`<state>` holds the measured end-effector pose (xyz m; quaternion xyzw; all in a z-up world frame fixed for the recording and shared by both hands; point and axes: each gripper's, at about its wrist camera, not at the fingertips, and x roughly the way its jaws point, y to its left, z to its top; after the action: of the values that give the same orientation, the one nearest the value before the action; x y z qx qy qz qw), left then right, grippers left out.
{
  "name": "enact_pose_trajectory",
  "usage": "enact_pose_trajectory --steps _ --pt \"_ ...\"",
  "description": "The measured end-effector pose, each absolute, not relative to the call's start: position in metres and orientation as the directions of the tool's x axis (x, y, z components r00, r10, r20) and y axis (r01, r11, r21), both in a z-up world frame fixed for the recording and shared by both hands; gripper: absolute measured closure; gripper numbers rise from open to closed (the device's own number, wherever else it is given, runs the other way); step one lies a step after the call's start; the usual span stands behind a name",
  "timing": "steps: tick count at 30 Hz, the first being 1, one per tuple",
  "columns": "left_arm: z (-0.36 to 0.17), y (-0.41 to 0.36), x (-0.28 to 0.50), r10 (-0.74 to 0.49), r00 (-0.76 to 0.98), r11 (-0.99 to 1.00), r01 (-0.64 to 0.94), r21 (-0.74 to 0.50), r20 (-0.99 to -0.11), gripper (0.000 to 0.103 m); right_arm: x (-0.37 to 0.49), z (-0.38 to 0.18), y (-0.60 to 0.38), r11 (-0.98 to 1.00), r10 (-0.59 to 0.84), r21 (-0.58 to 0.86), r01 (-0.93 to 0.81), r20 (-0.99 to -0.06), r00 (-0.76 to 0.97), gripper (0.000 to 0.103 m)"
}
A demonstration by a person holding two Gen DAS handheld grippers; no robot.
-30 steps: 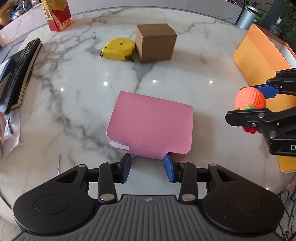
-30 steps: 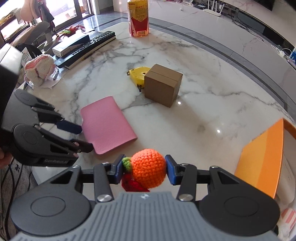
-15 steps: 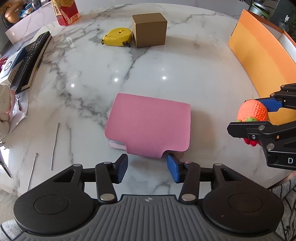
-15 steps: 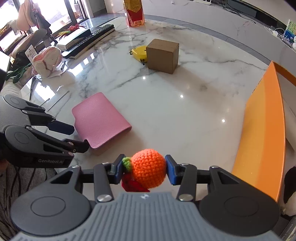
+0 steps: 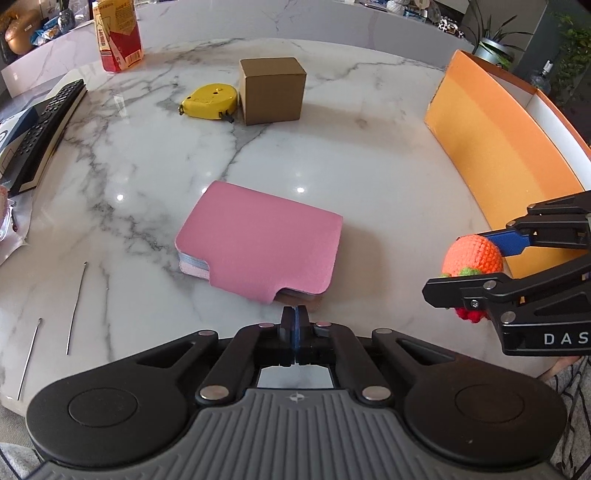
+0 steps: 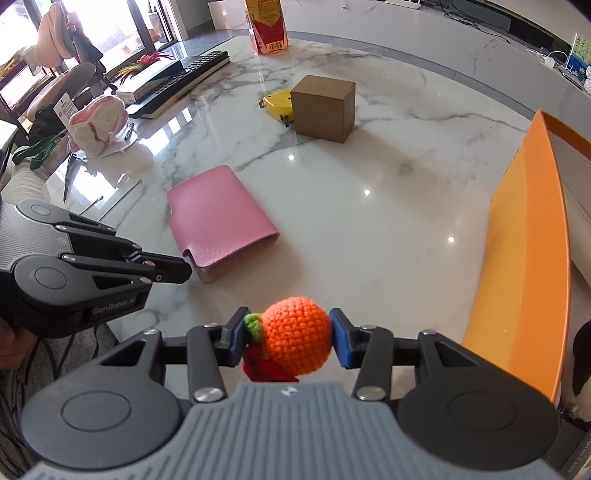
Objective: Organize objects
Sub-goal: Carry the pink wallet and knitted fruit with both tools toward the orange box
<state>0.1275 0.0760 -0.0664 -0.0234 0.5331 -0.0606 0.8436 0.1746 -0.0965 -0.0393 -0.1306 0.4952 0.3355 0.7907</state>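
A pink notebook (image 5: 258,243) lies flat on the marble table (image 5: 369,177); it also shows in the right wrist view (image 6: 218,218). My left gripper (image 5: 294,317) is shut and empty, just short of the notebook's near edge; it shows in the right wrist view (image 6: 184,269) too. My right gripper (image 6: 291,339) is shut on an orange crocheted ball (image 6: 297,334) with green and red bits, held above the table's near right edge. The ball also shows in the left wrist view (image 5: 472,256).
An orange box (image 5: 502,147) stands open at the right. A brown cardboard cube (image 5: 271,90) and a yellow tape measure (image 5: 208,101) sit at the back. A red-yellow carton (image 5: 118,35), a remote (image 5: 44,125), a crocheted item (image 6: 98,123) and metal needles (image 5: 75,306) lie left.
My left gripper has closed from open to shut, still in front of the notebook. My right gripper keeps hold of the ball and has shifted a little.
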Motion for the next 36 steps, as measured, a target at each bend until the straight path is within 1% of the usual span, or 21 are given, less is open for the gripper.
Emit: enact_pose_trajectory --steps 1,3,6,8,11,13,16,20,22,23,26,29,32,33,36 --pt "-0.066 0.074 0.127 -0.127 0.420 0.991 0.090 -0.099 -0.898 0.099 0.175 -0.040 -0.097 0.743 0.400 0.127 -0.658 -0.871 0.284 0.055" --pt "-0.064 0.069 0.124 -0.102 0.438 0.991 0.119 -0.054 -0.893 0.072 0.174 -0.041 -0.098 0.745 0.401 0.129 -0.655 -0.871 0.285 0.055" --pt "-0.059 0.070 0.120 -0.061 0.492 0.994 0.108 -0.009 -0.868 0.055 0.173 -0.042 -0.098 0.741 0.412 0.141 -0.656 -0.867 0.280 0.055" --pt "-0.061 0.077 0.123 -0.066 0.477 0.996 0.079 -0.031 -0.876 0.055 0.172 -0.042 -0.098 0.744 0.420 0.155 -0.650 -0.865 0.274 0.054" --pt "-0.064 0.089 0.130 -0.083 0.461 0.997 0.033 -0.076 -0.884 0.055 0.169 -0.035 -0.100 0.724 0.483 0.222 -0.653 -0.839 0.250 0.054" --pt "-0.065 0.094 0.133 -0.087 0.458 0.996 0.017 -0.088 -0.885 0.055 0.166 -0.031 -0.099 0.716 0.498 0.227 -0.661 -0.829 0.255 0.054" --pt "-0.065 0.094 0.135 -0.060 0.472 0.998 0.014 -0.061 -0.879 0.055 0.163 -0.026 -0.097 0.699 0.516 0.228 -0.678 -0.817 0.258 0.054" --pt "-0.066 0.093 0.140 -0.065 0.467 0.998 0.041 -0.052 -0.882 0.055 0.164 -0.022 -0.099 0.681 0.546 0.255 -0.687 -0.802 0.243 0.054" --pt "-0.068 0.093 0.144 -0.051 0.456 0.998 0.041 -0.036 -0.888 0.052 0.165 -0.023 -0.099 0.677 0.549 0.259 -0.689 -0.801 0.239 0.054" --pt "-0.069 0.093 0.146 -0.048 0.455 0.999 0.038 -0.034 -0.889 0.047 0.166 -0.024 -0.100 0.677 0.550 0.261 -0.688 -0.801 0.236 0.054" --pt "-0.066 0.094 0.148 -0.019 0.478 0.999 0.033 -0.004 -0.878 0.046 0.168 -0.027 -0.104 0.679 0.549 0.268 -0.684 -0.804 0.230 0.054" --pt "-0.065 0.091 0.149 -0.005 0.501 0.997 0.064 0.032 -0.865 0.044 0.169 -0.031 -0.107 0.683 0.544 0.270 -0.679 -0.808 0.226 0.054" --pt "-0.070 0.090 0.158 -0.027 0.487 0.996 0.092 0.021 -0.873 0.047 0.170 -0.036 -0.108 0.688 0.537 0.274 -0.672 -0.815 0.218 0.054" --pt "-0.070 0.091 0.159 -0.046 0.492 0.995 0.100 0.004 -0.869 0.054 0.170 -0.038 -0.108 0.689 0.536 0.274 -0.671 -0.816 0.217 0.054" --pt "-0.072 0.094 0.161 -0.088 0.503 0.993 0.113 -0.036 -0.860 0.055 0.170 -0.039 -0.109 0.689 0.536 0.277 -0.669 -0.817 0.214 0.054"
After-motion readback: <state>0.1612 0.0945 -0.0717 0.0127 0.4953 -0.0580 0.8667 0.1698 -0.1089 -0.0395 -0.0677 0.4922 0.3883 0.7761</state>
